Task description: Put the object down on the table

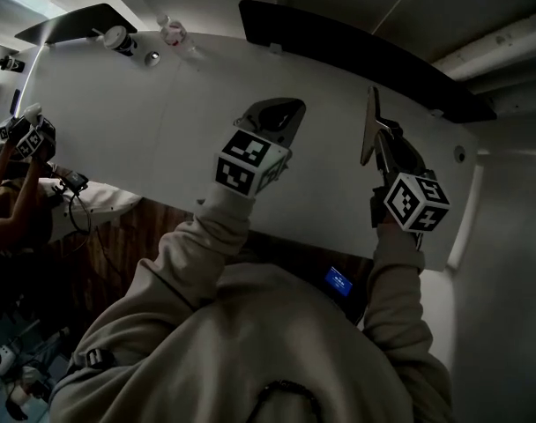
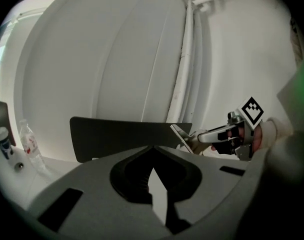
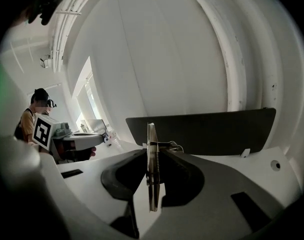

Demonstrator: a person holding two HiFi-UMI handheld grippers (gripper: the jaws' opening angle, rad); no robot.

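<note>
**Right claw clamped on plate; left claw closed, empty**

My right claw (image 3: 152, 186) has its jaws closed on a thin flat metal plate (image 3: 151, 149) that carries a small coil spring on one face. The plate stands on edge, upright between the pads, and projects forward past the tips. In the head view my right claw (image 1: 384, 141) holds the plate (image 1: 370, 127) over the right part of the white table (image 1: 162, 139). Whether its lower edge touches the surface cannot be determined.

My left claw (image 2: 153, 181) has its jaw tips together with nothing between them. It sits over the middle of the table, well apart from the plate.

A dark panel (image 1: 356, 47) runs along the table's far edge.
</note>
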